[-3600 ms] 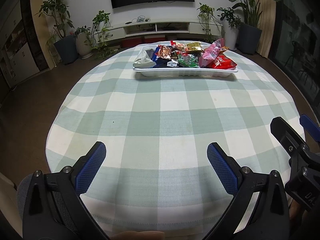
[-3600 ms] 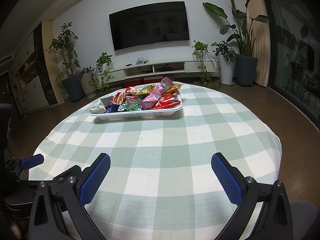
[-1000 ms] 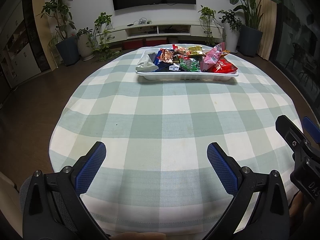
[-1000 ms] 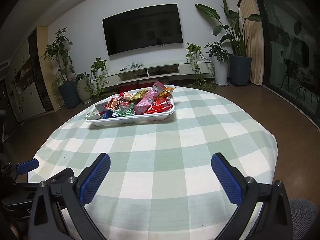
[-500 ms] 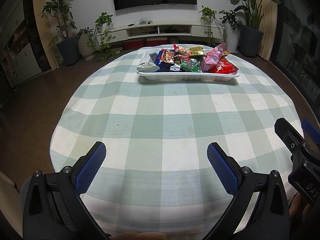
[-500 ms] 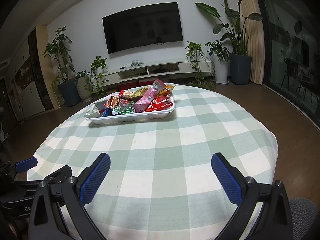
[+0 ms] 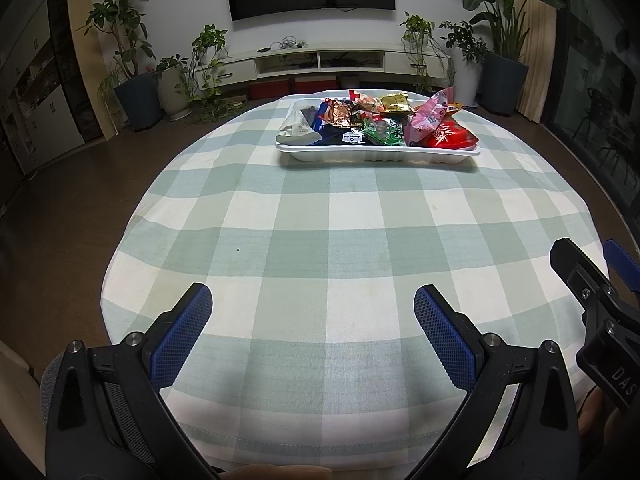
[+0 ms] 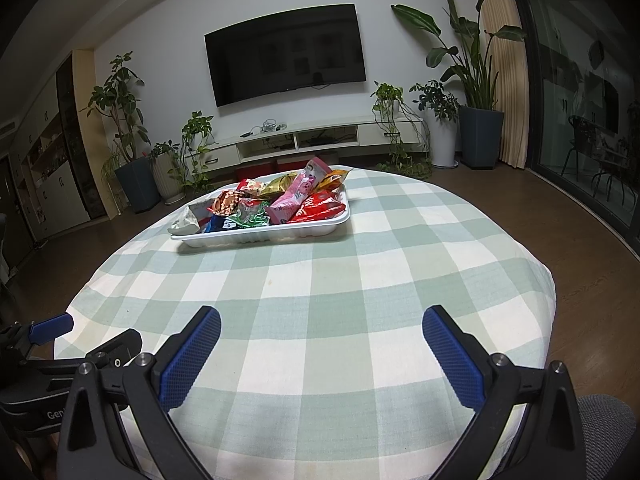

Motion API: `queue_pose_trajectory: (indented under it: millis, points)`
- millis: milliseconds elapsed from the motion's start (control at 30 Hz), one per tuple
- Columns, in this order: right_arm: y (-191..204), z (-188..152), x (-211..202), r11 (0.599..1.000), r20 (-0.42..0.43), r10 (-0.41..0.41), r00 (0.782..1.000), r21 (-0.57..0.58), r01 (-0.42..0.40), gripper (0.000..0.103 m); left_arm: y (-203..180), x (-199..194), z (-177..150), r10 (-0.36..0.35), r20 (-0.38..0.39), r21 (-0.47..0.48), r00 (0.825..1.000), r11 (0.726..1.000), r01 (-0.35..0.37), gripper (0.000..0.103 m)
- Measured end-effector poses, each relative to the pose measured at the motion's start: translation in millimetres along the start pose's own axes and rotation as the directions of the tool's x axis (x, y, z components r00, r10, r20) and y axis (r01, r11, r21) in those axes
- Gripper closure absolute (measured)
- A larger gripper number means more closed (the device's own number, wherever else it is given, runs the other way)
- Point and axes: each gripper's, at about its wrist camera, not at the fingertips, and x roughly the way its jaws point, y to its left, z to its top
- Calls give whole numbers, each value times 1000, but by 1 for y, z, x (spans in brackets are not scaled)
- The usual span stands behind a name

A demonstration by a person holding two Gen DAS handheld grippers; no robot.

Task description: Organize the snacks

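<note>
- Two grippers hung above the near edge of the round table, the left gripper and the right gripper each spread wide with nothing between the blue pads.
- Compared with the views a few seconds earlier, both cameras had drawn back slightly from the table and the right one had tipped upward; the snacks had not shifted in that time.
- Snack packets lay heaped in the white tray on the far side of the table, well apart from both grippers; a pink packet stood tilted above the others, beside a red packet.
- By this reading, with everything already gathered in the tray and the tools retreating empty, the organizing appeared finished or nearly so.
- Checked tablecloth between the grippers and the tray lay bare, so nothing obstructed a further reach.
- Background furnishings comprised a wall television, a low white cabinet and several potted plants, all far beyond the table.
- At the right margin of the left view, the other tool's black frame stood just beside the left gripper, a minor collision risk.
</note>
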Motion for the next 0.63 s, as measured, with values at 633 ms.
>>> queue_pose_trajectory:
  millis: [633]
  points:
    - [0, -5, 2, 1000, -13, 0, 1000, -4, 0, 0, 7, -6, 2, 4, 28, -9, 1000, 1000, -3, 1]
